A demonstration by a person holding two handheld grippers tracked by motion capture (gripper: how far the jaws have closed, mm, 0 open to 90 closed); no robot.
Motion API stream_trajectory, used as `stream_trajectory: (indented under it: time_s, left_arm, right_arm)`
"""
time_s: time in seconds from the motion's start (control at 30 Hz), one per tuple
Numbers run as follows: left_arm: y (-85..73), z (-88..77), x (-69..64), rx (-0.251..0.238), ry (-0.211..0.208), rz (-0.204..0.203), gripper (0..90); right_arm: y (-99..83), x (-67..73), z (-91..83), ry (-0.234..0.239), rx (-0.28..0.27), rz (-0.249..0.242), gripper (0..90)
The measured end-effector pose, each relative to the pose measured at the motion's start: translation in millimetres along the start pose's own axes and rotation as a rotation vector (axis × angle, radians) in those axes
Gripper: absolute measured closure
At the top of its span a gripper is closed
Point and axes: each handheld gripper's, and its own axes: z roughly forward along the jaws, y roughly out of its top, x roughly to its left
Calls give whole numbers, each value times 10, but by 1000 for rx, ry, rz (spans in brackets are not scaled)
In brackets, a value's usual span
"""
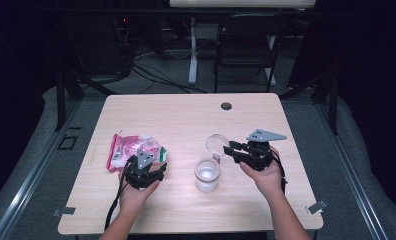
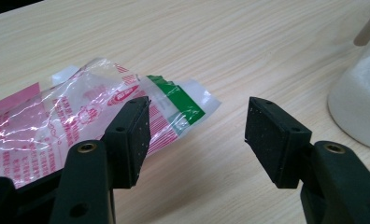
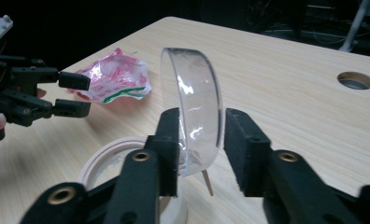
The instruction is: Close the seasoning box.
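A clear jar (image 1: 207, 175) with white powder inside stands at the table's middle front; its side is also in the left gripper view (image 2: 360, 102) and its rim in the right gripper view (image 3: 103, 154). Its clear round lid (image 1: 217, 144) stands on edge above the rim, between the jaws of my right gripper (image 1: 228, 150). In the right gripper view (image 3: 202, 135) the left pad lies against the lid (image 3: 192, 93), with a thin gap at the other pad. A crumpled pink, white and green plastic bag (image 1: 131, 149) lies at the left. My left gripper (image 2: 197, 130) is open over bare table, just right of the bag (image 2: 57, 126).
A round cable hole (image 1: 226, 106) sits near the wooden table's far edge. A dark folding chair (image 1: 248, 45) and cables stand on the floor beyond. Bare wood lies between bag and jar and along the right side.
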Motion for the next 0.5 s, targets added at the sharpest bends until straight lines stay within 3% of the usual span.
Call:
stream_trajectory:
  time_s: [0.13,0.5]
  left_arm:
    - [-18,-12,26,5,7,-15,407]
    - [-23,-22,45,5,13,-15,407]
  right_arm:
    - [4,8,23,19,13,-5,709]
    - [23,11,21,15,26,-32,711]
